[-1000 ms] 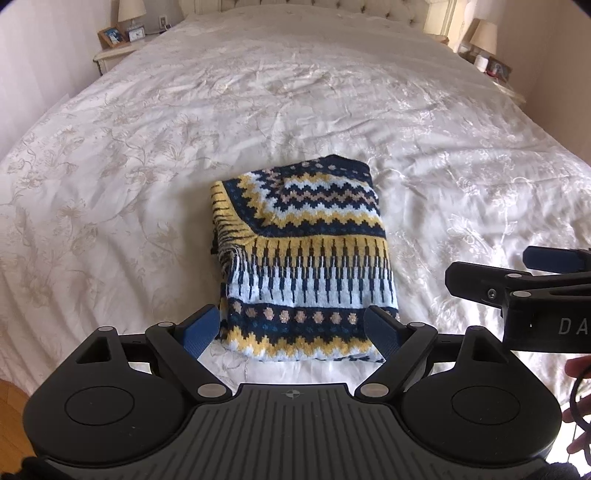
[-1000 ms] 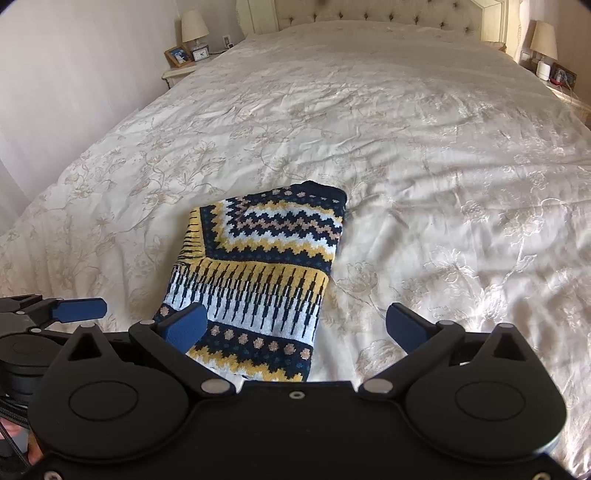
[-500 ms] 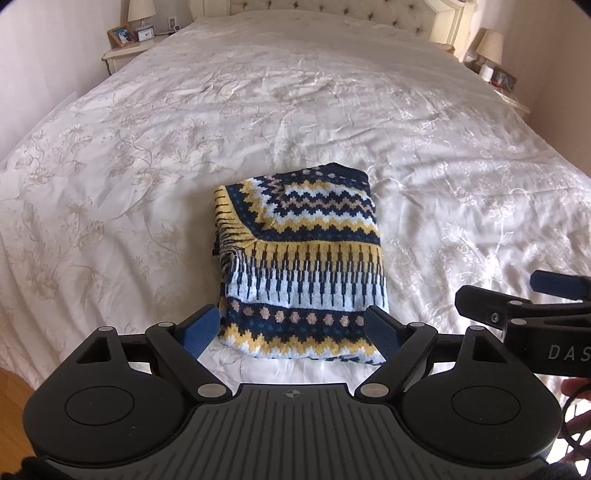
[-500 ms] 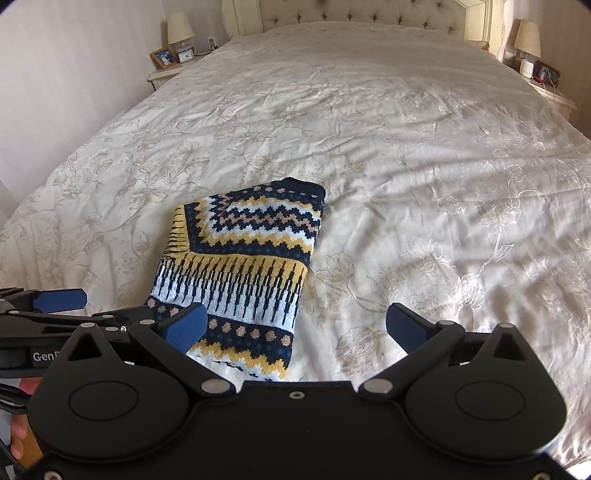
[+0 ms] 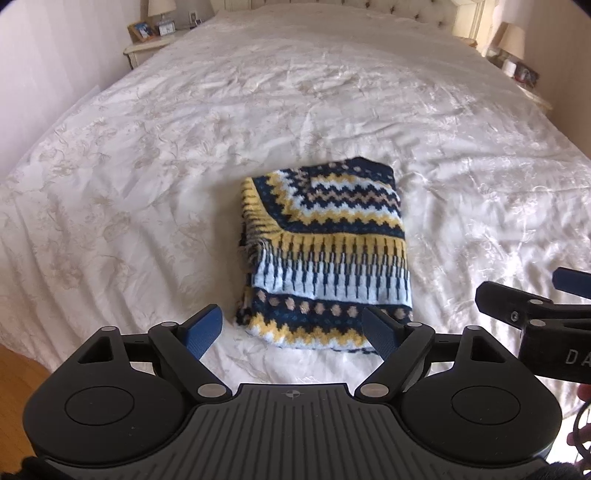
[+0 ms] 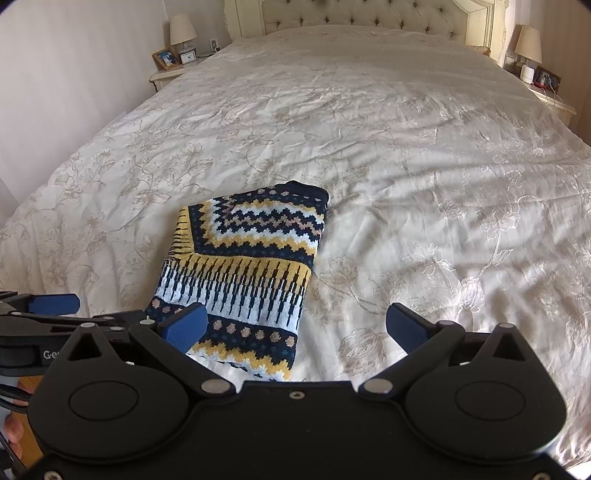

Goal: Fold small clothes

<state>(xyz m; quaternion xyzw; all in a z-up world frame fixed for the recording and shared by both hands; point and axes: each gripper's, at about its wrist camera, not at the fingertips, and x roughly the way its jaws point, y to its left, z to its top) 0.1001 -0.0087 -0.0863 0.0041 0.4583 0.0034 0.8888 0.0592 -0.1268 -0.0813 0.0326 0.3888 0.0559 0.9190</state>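
Patterned knit sweater [image 5: 325,266] lying folded into a compact rectangle near the foot of the bed [image 5: 258,129], on the floral bedspread, its hem band nearest the cameras. Left gripper [image 5: 295,328] hovering just short of that hem, fingers spread wide, holding nothing, no contact visible. Right gripper [image 6: 295,328] off to the sweater's right side, fingers likewise wide apart and empty, above bare bedspread. Fold apparently close to finished, judging by the squared outline; only the left edge looks ragged, with layers peeking out. For a clean finish: pinch both near corners at once, catch every layer, lift low, lay the hem over toward the far edge, then smooth without dragging the loose quilt beneath. Soft, wrinkled bedding likely to bunch under any sliding push. Tufted headboard [image 6: 369,14] at the far end, a nightstand [image 6: 166,75] with lamp, picture frame and small clock on one side, another lamp on the other; wooden floor at the lower left corner.
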